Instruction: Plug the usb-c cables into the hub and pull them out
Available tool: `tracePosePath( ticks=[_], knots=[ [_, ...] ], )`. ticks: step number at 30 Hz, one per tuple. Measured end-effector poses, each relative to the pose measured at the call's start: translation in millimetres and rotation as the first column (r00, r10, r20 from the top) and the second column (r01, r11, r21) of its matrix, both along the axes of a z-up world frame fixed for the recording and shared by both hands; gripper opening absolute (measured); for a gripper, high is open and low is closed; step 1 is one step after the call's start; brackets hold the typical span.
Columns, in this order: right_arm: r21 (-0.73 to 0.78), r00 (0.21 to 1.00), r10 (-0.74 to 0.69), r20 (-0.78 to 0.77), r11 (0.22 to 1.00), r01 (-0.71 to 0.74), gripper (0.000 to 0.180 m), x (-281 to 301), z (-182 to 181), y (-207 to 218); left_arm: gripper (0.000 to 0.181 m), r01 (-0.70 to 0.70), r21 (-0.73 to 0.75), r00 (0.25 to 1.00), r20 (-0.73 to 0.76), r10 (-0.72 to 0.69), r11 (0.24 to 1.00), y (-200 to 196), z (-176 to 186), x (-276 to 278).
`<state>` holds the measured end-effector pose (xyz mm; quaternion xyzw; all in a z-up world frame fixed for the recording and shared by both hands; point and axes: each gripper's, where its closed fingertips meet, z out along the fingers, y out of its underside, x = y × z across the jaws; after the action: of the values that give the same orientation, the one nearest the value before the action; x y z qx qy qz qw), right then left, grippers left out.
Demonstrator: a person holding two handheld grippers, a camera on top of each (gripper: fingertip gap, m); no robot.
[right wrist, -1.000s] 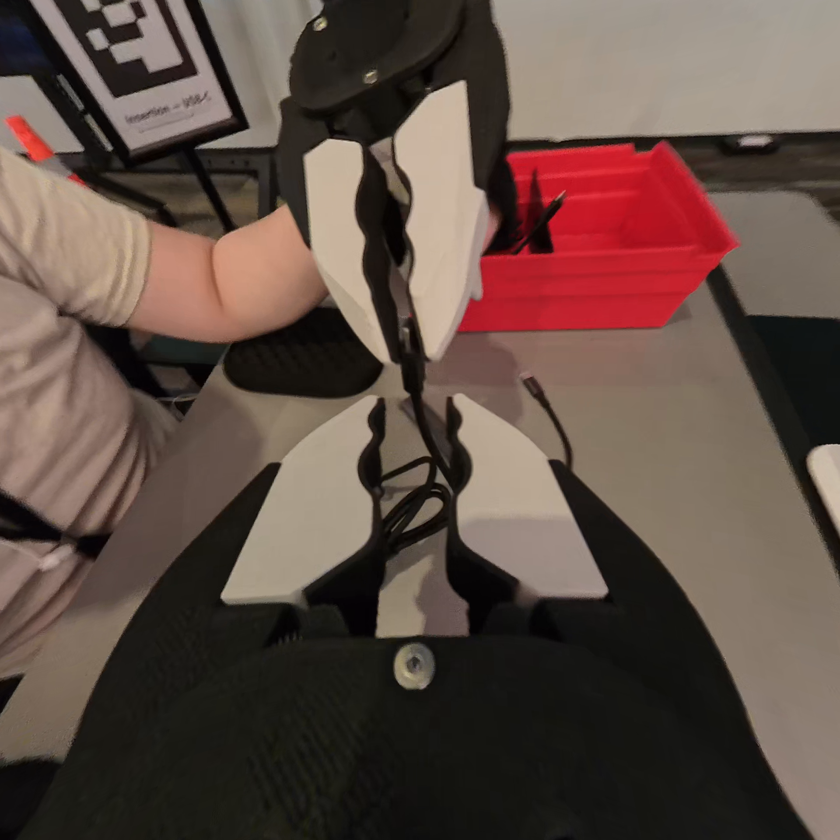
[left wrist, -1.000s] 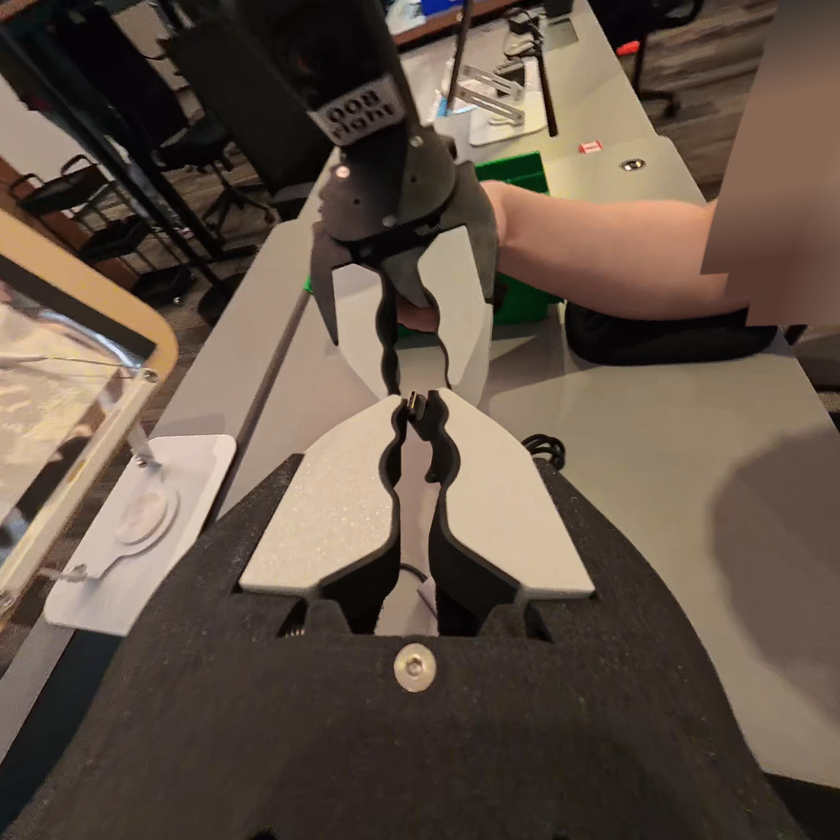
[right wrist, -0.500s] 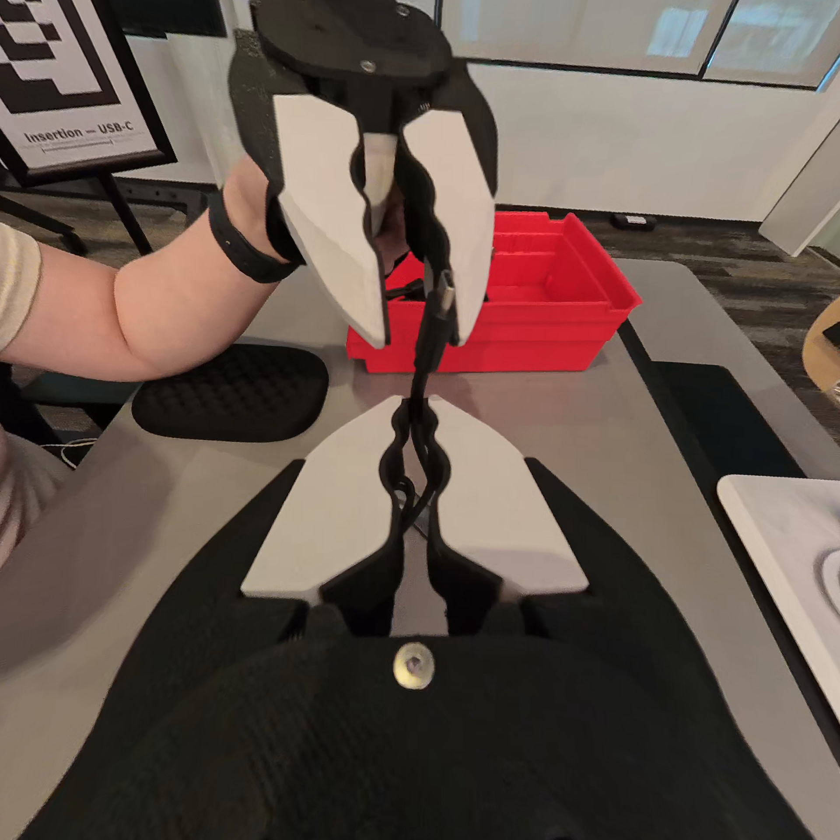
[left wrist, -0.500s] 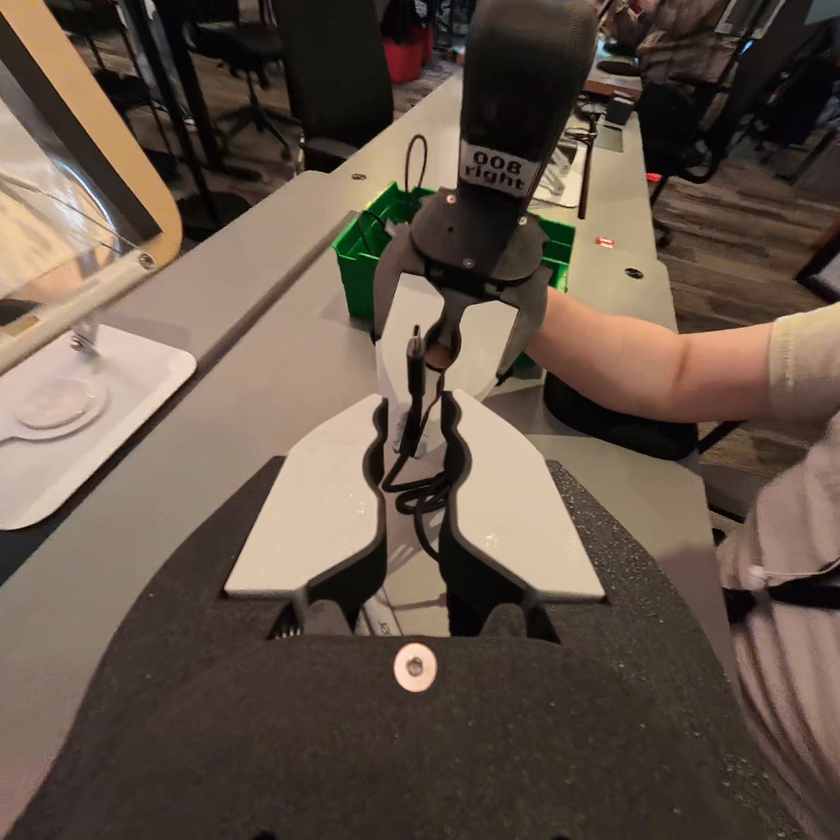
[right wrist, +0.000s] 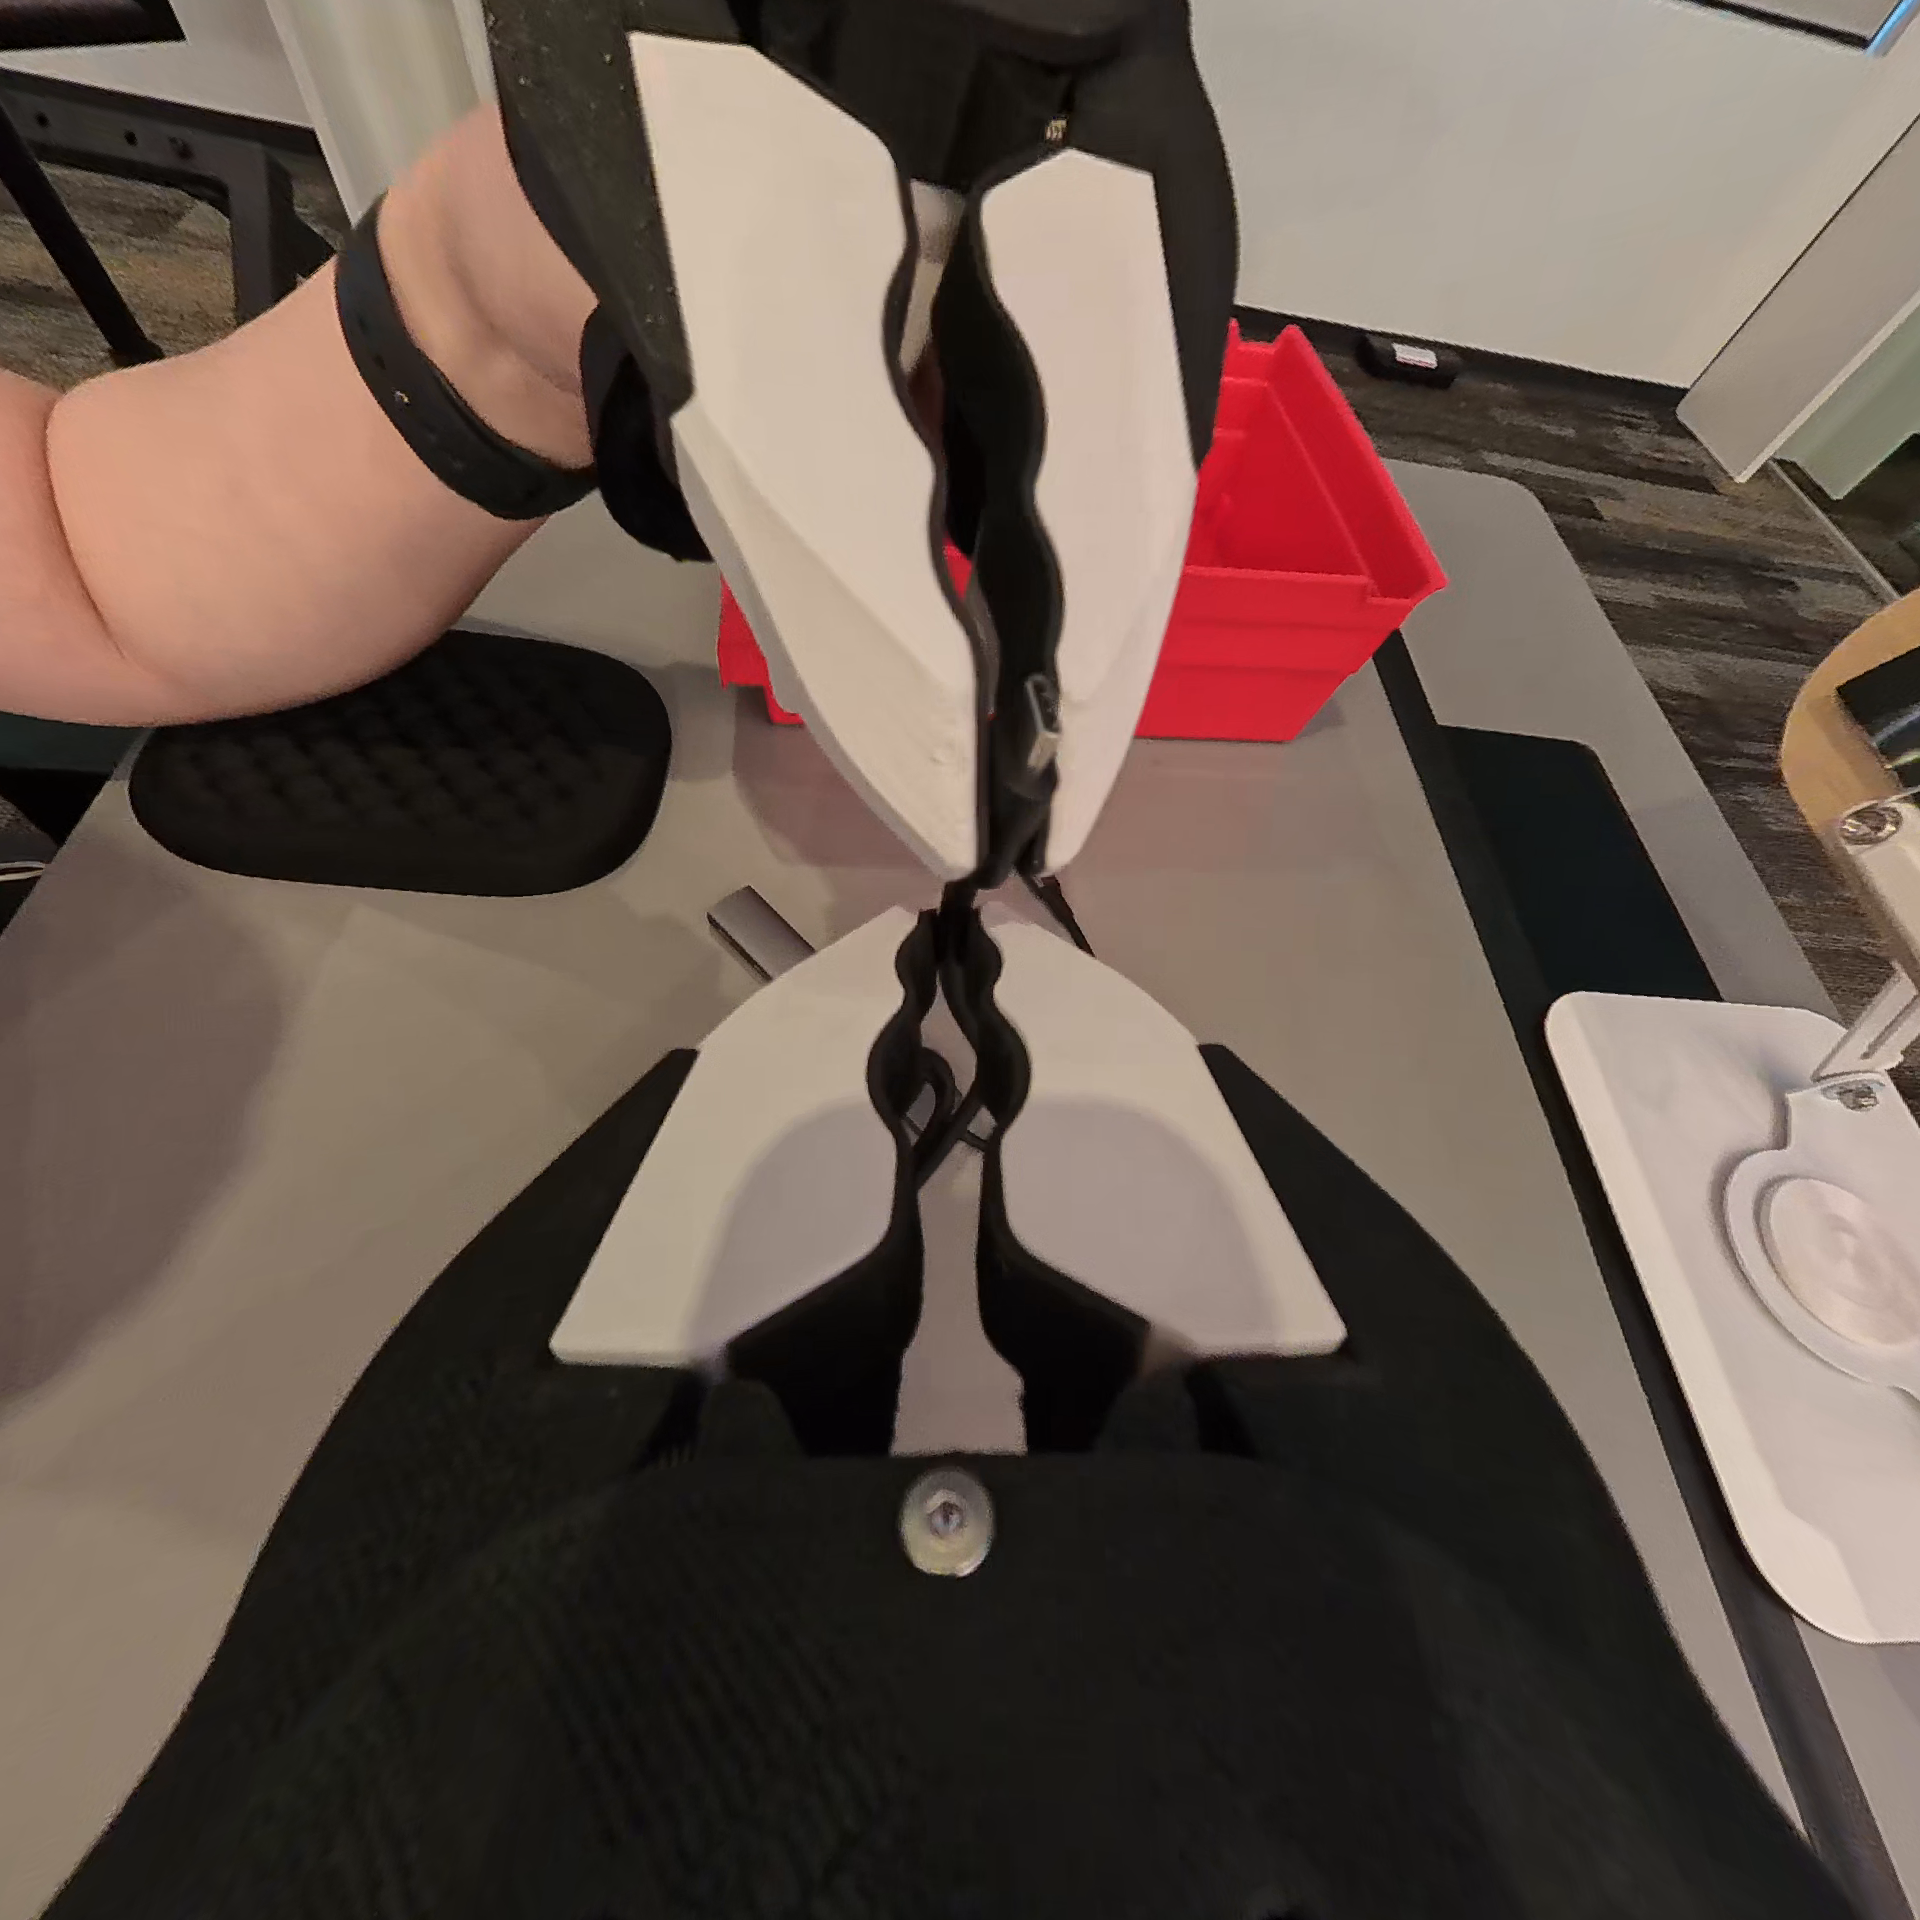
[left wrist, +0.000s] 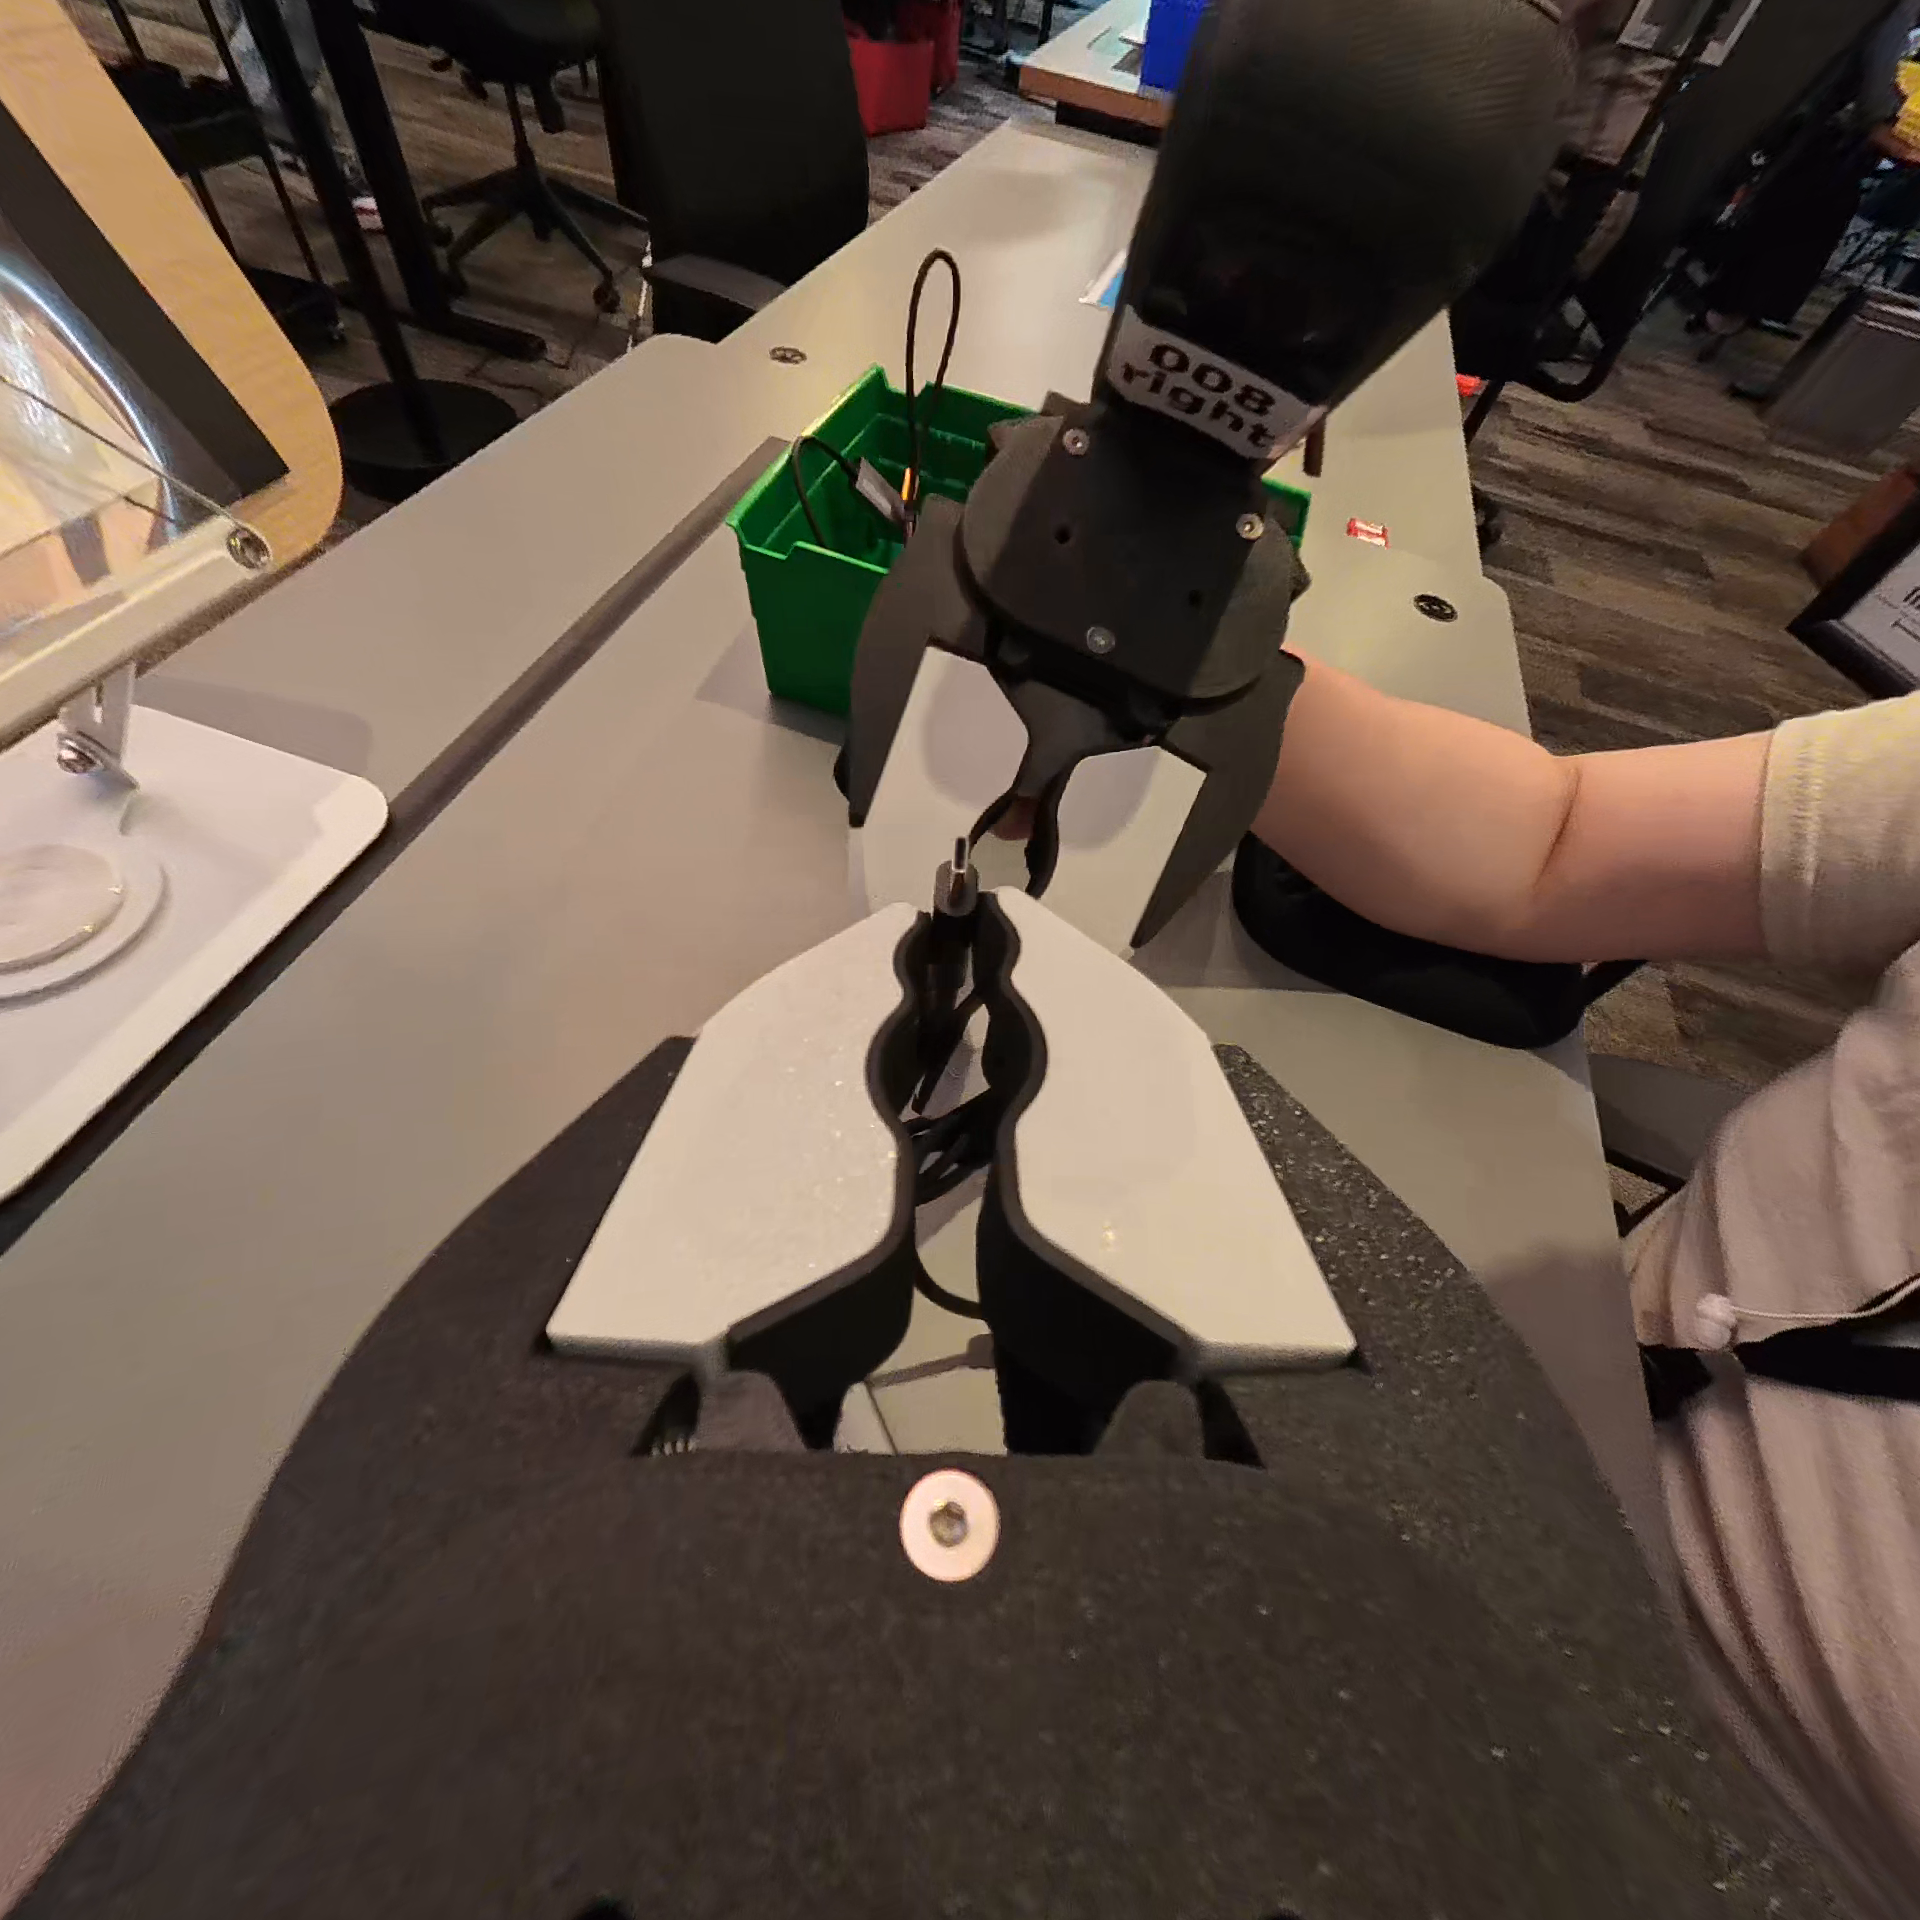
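Your left gripper has its fingers closed on the usb-c cable, gripping just behind the plug, whose metal tip stands clear beyond the fingertips. Your right gripper is pinched narrow on the same cable lower down; slack hangs in loops between its fingers. The two grippers sit tip to tip above the surface.

The hub appears to be the small grey block lying flat, just left of your right fingertips; its ports cannot be made out. In my judgement the step in hand is passing the plug end across and setting it for insertion. Keep the plug straight in the fingers, release the right grip before moving, and approach the hub level.

Obstacles: the black wrist rest lies near the hub; the red bin and green bin stand further back; a white stand base lies to the side
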<state>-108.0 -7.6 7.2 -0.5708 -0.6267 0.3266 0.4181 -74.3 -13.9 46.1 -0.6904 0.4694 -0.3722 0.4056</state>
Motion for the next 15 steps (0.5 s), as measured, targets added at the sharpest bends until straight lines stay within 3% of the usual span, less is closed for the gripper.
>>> tracePosePath(
  ticks=[3,4,5,8,10,12,14,15],
  knots=[
    [0.038,0.999,0.044,-0.01,0.998,-0.043,0.009,5.0,8.9,-8.8,0.006,0.016,-0.023,1.0,0.012,-0.015,1.0,-8.0,9.4,2.0],
    [0.084,0.999,0.052,-0.012,0.995,-0.05,0.022,9.7,17.3,-12.7,0.006,0.021,-0.006,0.999,0.036,-0.021,1.0,-12.7,18.3,2.3],
    [0.151,0.998,0.062,-0.018,0.987,-0.059,0.033,16.0,28.4,-18.0,0.007,0.03,0.014,0.998,0.061,-0.031,0.999,-18.9,28.5,2.0],
    [0.417,0.983,0.118,-0.141,0.908,-0.049,0.038,37.2,81.5,-43.5,0.006,0.066,0.081,0.988,0.134,-0.077,0.994,-43.0,60.8,-0.5],
    [0.556,0.932,0.143,-0.332,0.828,0.071,0.039,53.5,128.2,-56.8,0.006,0.11,0.101,0.971,0.2,-0.128,0.989,-62.9,82.6,-0.2],
    [0.61,0.814,0.169,-0.556,0.748,0.261,0.043,75.3,167.4,-58.3,0.006,0.173,0.098,0.944,0.267,-0.193,0.98,-84.0,102.4,4.8],
    [0.614,0.731,0.145,-0.667,0.662,0.429,0.041,91.7,177.3,-41.2,0.006,0.236,0.093,0.907,0.335,-0.254,0.967,-100.9,121.0,14.4],
    [0.619,0.728,0.095,-0.679,0.607,0.498,0.046,92.5,172.6,-26.2,0.006,0.265,0.09,0.881,0.382,-0.279,0.96,-106.9,130.7,20.3]
  ],
)
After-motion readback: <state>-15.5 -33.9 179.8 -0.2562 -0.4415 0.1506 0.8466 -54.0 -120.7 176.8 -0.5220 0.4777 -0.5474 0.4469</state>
